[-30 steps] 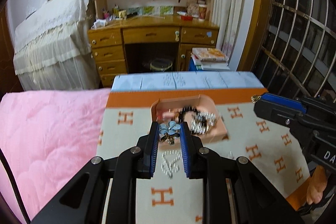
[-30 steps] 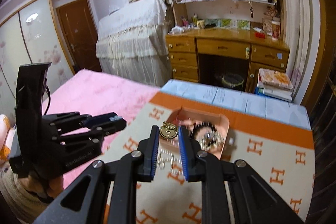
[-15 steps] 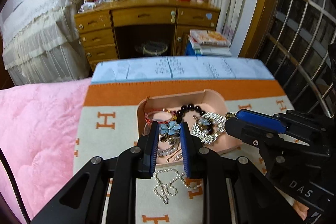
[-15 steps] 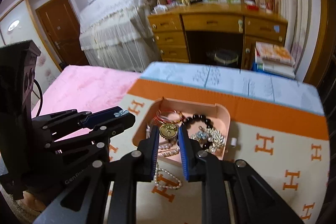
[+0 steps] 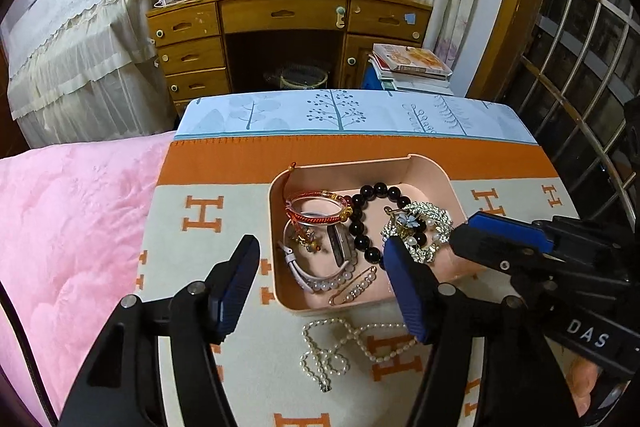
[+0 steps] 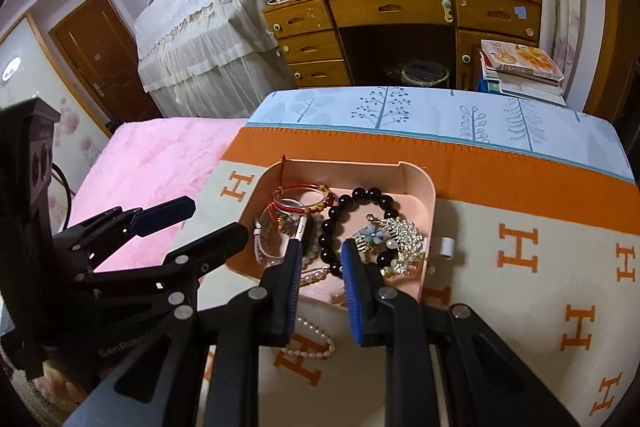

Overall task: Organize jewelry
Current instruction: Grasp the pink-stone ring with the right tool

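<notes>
A pink tray (image 5: 348, 163) (image 6: 340, 163) on the orange-and-cream blanket holds a black bead bracelet (image 5: 356, 227) (image 6: 330, 227), red cord bangles (image 5: 316, 207), a silver crystal brooch (image 5: 434, 223) and a blue flower brooch (image 5: 410, 222) (image 6: 374, 235) lying on it. My left gripper (image 5: 322, 251) (image 6: 218, 219) hangs over the tray's near left part. Its jaws are opening, with no thing gripped. My right gripper (image 6: 320, 255) (image 5: 468, 227) hovers over the tray's near edge, pads a narrow gap apart, with nothing visible between them. A pearl necklace (image 5: 340, 351) (image 6: 310, 347) lies on the blanket before the tray.
A small white cylinder (image 6: 448, 247) lies right of the tray. A pink quilt (image 5: 72, 227) covers the bed to the left. Beyond the bed's foot stand a wooden desk (image 5: 280, 15) and stacked books (image 5: 408, 65). A window grille (image 5: 580, 67) runs along the right.
Both grippers came down and closer over the tray. The left jaws opened and the blue flower brooch now lies in the tray. The gold pendant is gone from between the right fingers.
</notes>
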`<state>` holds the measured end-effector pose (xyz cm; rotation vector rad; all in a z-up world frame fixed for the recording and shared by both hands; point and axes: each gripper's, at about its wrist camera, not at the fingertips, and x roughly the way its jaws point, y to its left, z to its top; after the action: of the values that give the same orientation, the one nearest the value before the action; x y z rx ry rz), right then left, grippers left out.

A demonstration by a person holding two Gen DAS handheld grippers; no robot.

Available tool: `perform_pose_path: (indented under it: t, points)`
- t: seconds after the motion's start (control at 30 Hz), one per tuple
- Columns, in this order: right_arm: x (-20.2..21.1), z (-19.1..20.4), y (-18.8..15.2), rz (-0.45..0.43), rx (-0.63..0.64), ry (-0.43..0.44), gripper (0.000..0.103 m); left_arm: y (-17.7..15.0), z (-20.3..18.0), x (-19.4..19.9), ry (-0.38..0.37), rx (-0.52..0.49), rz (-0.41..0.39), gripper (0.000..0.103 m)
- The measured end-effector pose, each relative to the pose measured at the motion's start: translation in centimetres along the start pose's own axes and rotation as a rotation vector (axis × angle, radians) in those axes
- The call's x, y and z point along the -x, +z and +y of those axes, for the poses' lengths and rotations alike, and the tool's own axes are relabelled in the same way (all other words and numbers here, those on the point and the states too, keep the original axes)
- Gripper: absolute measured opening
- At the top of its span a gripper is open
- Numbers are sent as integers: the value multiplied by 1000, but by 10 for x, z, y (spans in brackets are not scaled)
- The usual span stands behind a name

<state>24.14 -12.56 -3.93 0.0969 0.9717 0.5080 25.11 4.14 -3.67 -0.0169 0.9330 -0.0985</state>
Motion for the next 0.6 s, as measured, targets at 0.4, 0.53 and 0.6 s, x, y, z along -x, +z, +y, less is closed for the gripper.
perform_pose_path:
  t: [0.4,0.53,0.6]
  points:
    - [52,-5,-47,-34,6,4,21,-29,-24,45,-17,-44,-19,70]
    - [70,-11,-78,-32,26,-28,21,-51,-43,59,-42,-75,-30,71]
    - [78,-13,-97,-27,39,-42,21,-65,-55,65,-43,-96,-42,71]
